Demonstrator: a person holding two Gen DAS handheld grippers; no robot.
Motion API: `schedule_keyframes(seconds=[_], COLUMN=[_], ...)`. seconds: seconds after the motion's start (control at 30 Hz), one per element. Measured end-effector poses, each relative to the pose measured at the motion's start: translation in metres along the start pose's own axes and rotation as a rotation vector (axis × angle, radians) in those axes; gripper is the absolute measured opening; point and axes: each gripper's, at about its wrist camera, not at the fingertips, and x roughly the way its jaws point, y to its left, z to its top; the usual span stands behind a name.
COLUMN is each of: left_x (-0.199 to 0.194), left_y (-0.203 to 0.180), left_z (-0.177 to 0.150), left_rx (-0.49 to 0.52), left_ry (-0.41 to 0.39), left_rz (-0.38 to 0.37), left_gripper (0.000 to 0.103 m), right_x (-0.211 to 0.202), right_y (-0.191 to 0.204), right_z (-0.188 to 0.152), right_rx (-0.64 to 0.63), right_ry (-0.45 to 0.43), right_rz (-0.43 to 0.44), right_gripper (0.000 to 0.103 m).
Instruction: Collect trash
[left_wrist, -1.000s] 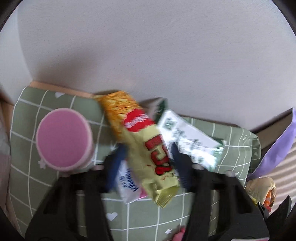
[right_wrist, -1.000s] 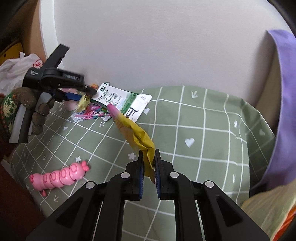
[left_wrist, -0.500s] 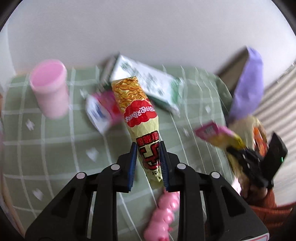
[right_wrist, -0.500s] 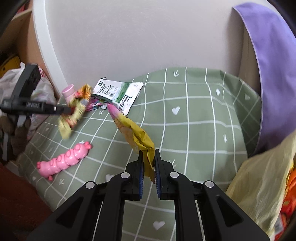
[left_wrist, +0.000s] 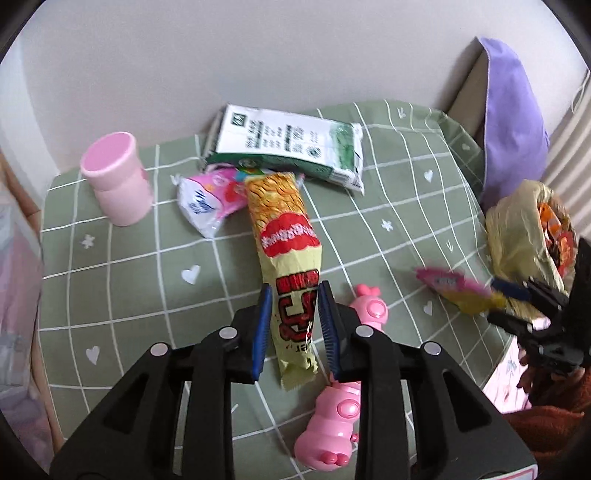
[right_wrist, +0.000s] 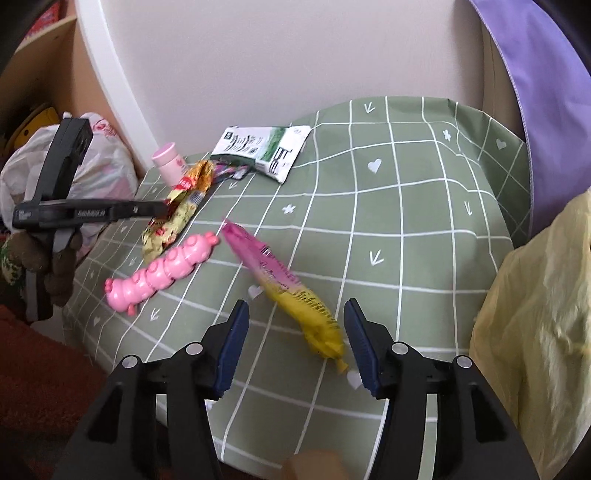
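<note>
Green checked cloth (right_wrist: 406, 229) covers the table that both pairs of tongs work over, and everything below is placed against it.

The right gripper (right_wrist: 295, 338) hangs above the cloth's near edge with its jaws opening wide. The pink-and-yellow wrapper (right_wrist: 284, 291) sits loose between them, blurred, touching neither pad, so it looks released rather than held. The yellow trash bag (right_wrist: 535, 332) sags just off the cloth's right edge.

The left gripper (left_wrist: 295, 325) has its jaws easing slightly apart, but they are narrow and flank the lower part of the noodle packet (left_wrist: 288, 254), which looks pinched and hangs tilted above the cloth's middle.

Farther out on the cloth lie a pink caterpillar toy (right_wrist: 162, 273), a pink cup (left_wrist: 116, 182) near the far-left corner, a small pink-and-white wrapper (left_wrist: 210, 199) and a green-and-white pouch (left_wrist: 291, 147) by the back edge.

The likely trouble: the freed wrapper appears to be over the cloth, not the bag mouth, so it may land back on the cloth and need a second pick. The noodle packet is gripped near one end and is long and limp; a slackening pinch could let it slip on the way to the bag. The toy lies close under both tongs and could be swept off the edge.
</note>
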Motion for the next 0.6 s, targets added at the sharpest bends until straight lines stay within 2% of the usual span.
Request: schedule_keyframes(seconds=[0.2, 0.3, 0.47, 0.6], left_x=[-0.013, -0.016, -0.018, -0.017], left_y=[0.006, 0.006, 0.004, 0.003], left_z=[0.000, -0.001, -0.005, -0.008], left_rx=[-0.033, -0.046, -0.047, -0.047], left_ry=[-0.048, -0.056, -0.060, -0.055], left_rz=[0.007, -0.003, -0.011, -0.010], left_gripper=[0.039, 0.041, 0.044, 0.046], right_x=[-0.022, -0.018, 0.011, 0.040], right_y=[0.009, 0.015, 0.032, 0.031], right_z=[0.000, 0.004, 0.002, 0.003], right_rx=[-0.047, -0.072, -0.201, -0.242], right_ry=[-0.028, 0.012, 0.040, 0.091], right_rz=[-0.002, 0.031, 0.026, 0.029], right_gripper=[0.052, 0.052, 0.052, 0.052])
